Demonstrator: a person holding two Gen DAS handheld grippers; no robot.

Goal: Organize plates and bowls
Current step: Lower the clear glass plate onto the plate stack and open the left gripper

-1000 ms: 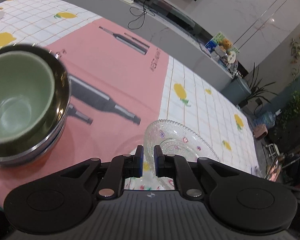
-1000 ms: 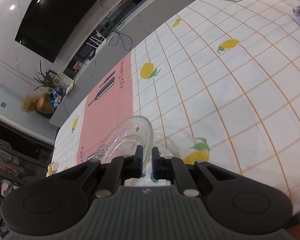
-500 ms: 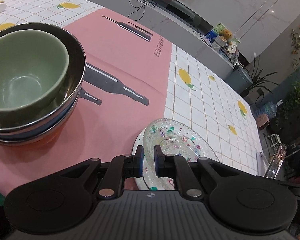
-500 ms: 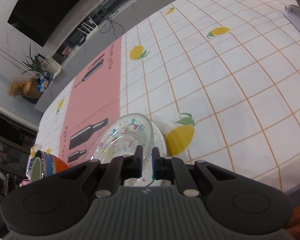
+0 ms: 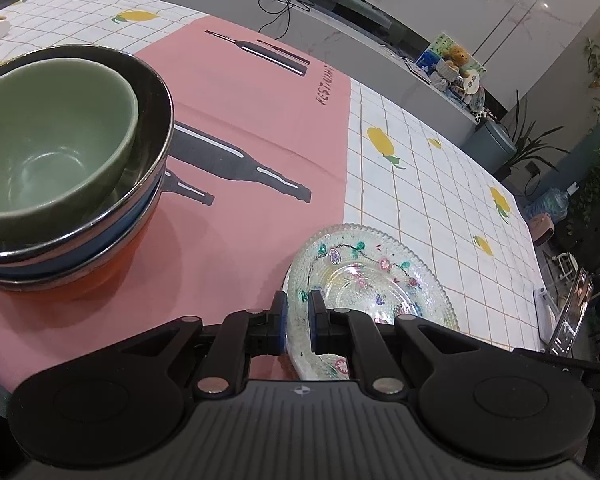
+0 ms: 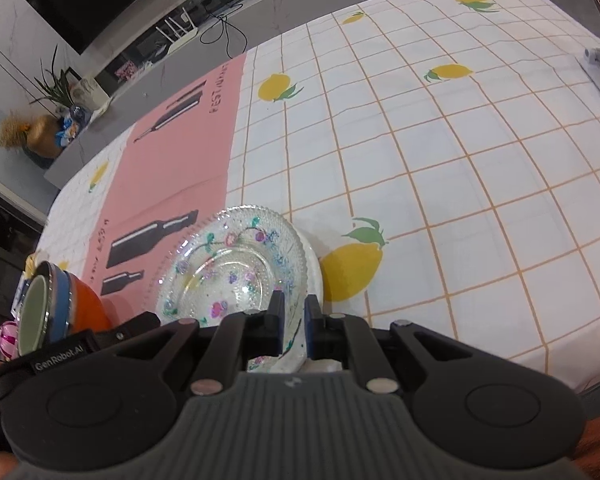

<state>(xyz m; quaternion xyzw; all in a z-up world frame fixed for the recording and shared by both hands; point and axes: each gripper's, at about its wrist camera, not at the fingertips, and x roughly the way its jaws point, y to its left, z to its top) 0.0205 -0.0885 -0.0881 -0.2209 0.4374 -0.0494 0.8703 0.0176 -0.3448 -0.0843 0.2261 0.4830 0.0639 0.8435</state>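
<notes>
While tilted, glass plate (image 5: 370, 276) sits between tool (image 5: 297, 305) pads.

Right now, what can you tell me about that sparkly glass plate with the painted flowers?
The glass plate is clear pressed glass with a beaded, scalloped rim and painted pink, purple and green flowers ringing a smooth centre. It sits on a white plate whose edge peeks out beneath, straddling the pink mat and the checked lemon tablecloth. The left gripper and right gripper each pinch its rim on opposite sides.
</notes>
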